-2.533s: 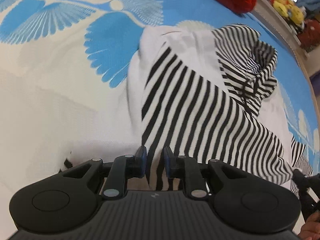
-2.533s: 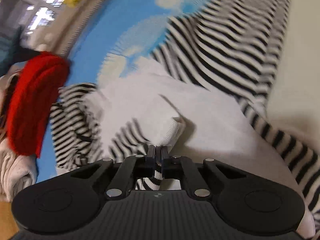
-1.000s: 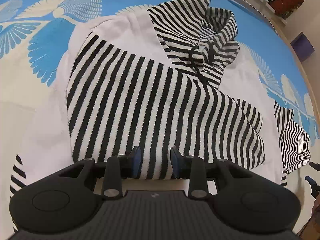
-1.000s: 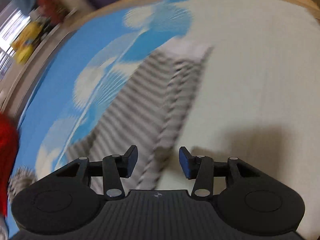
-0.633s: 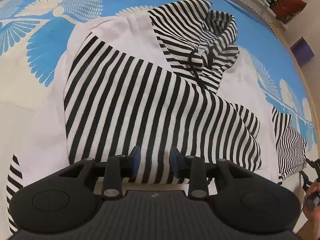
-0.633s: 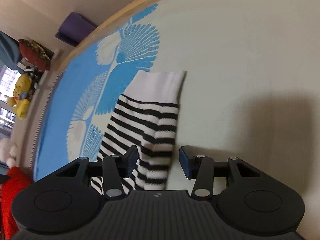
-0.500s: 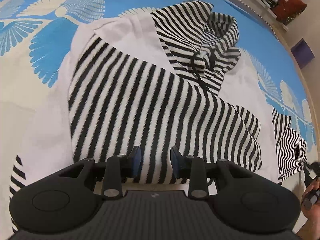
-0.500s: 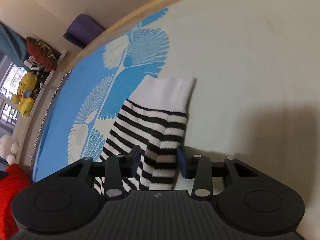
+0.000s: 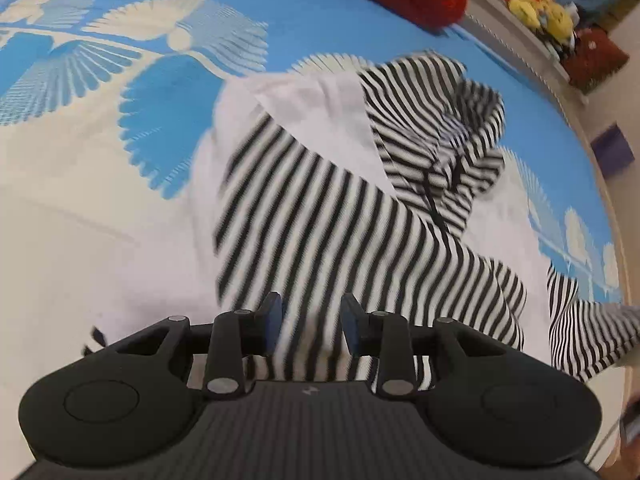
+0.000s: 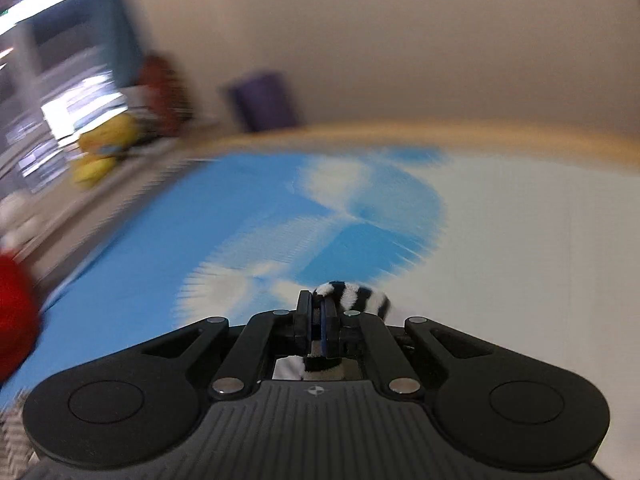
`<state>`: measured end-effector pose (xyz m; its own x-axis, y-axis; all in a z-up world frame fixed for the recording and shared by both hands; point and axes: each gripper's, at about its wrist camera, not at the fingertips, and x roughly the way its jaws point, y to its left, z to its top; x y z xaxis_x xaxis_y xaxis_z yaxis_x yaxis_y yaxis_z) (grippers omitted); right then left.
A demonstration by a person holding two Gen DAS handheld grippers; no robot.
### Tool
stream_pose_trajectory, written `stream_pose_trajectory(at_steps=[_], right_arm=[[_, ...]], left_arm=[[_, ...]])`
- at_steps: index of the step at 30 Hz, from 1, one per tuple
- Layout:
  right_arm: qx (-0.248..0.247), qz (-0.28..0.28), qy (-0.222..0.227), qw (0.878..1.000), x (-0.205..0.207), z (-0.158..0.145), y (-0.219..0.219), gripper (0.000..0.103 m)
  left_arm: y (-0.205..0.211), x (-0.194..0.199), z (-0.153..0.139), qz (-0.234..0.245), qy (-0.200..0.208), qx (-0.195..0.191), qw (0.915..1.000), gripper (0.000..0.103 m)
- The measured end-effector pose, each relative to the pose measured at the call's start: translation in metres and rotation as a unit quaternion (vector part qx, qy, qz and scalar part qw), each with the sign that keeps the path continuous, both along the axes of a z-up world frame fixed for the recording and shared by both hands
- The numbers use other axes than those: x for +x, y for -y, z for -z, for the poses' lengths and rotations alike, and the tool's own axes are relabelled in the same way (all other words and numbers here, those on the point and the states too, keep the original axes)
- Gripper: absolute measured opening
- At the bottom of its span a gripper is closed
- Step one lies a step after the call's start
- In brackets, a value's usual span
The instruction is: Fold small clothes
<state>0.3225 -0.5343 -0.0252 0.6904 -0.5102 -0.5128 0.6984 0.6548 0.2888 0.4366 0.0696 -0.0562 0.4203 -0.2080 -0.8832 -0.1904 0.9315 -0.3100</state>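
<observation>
On the blue-and-cream patterned mat [image 9: 80, 240], the black-and-white striped hoodie [image 9: 320, 216] is lying under the narrowly parted left gripper [image 9: 310, 322]; only the right wrist view is showing the right gripper [image 10: 318, 330] pinching its striped sleeve [image 10: 356, 298].

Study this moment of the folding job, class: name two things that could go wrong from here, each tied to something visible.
1. The right gripper pinches only a small bunch of the striped sleeve, so the cloth may slip free as it is carried.
2. The left gripper has open jaws above the striped hoodie without pinning it, so a pull on the sleeve may drag the folded part askew.
</observation>
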Motion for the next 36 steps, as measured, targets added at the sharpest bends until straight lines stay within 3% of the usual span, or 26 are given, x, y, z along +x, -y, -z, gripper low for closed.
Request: stream_pose_trajectory(at_steps=[2,5,8,10,11,13,15,17,19,24,30,33,36], right_arm=[[-0.051,-0.103,0.014,0.993,0.01,-0.029,-0.058,0.003],[-0.077,-0.268,0.048,0.959,0.011,-0.058,-0.162,0.003],[0.014,-0.432,0.055,0.9,0.009,-0.062,-0.249,0.006],[0.115,-0.508,-0.002,0.853,0.014,-0.044,-0.291,0.014],[0.142,-0.516,-0.027,0.844,0.012,-0.034,-0.305,0.023],[0.163,-0.493,-0.073,0.852,0.006,-0.018,-0.315,0.031],[0.184,-0.456,-0.105,0.864,0.001,-0.002,-0.307,0.032],[0.211,-0.404,-0.122,0.882,-0.004,0.02,-0.285,0.034],[0.235,-0.337,-0.179,0.894,-0.001,0.041,-0.271,0.036],[0.301,-0.281,-0.185,0.892,0.011,0.061,-0.24,0.036],[0.341,-0.24,-0.19,0.889,0.014,0.068,-0.222,0.037],[0.352,-0.196,-0.206,0.892,0.004,0.075,-0.221,0.038],[0.373,-0.182,-0.217,0.884,-0.005,0.083,-0.22,0.038]], left_arm=[[-0.014,0.003,-0.004,-0.019,0.004,-0.005,0.9998,0.036],[-0.037,0.005,-0.01,-0.056,0.008,-0.013,0.9984,0.036],[-0.053,0.006,-0.013,-0.074,0.01,-0.023,0.9969,0.036],[-0.058,0.005,-0.014,-0.081,0.01,-0.025,0.9964,0.036],[-0.06,0.004,-0.014,-0.082,0.008,-0.026,0.9962,0.035],[-0.061,0.002,-0.014,-0.08,0.008,-0.027,0.9964,0.035],[-0.06,0.0,-0.013,-0.076,0.007,-0.028,0.9967,0.035],[-0.062,-0.001,-0.012,-0.073,0.007,-0.027,0.9969,0.035],[-0.067,-0.002,-0.01,-0.081,0.003,-0.029,0.9963,0.035],[-0.08,-0.005,0.001,-0.114,-0.022,-0.076,0.9904,0.036],[-0.082,-0.016,0.017,-0.15,-0.072,-0.077,0.9831,0.036],[-0.08,-0.024,0.018,-0.163,-0.079,-0.062,0.9814,0.037],[-0.073,-0.023,0.023,-0.155,-0.082,-0.072,0.9818,0.036]])
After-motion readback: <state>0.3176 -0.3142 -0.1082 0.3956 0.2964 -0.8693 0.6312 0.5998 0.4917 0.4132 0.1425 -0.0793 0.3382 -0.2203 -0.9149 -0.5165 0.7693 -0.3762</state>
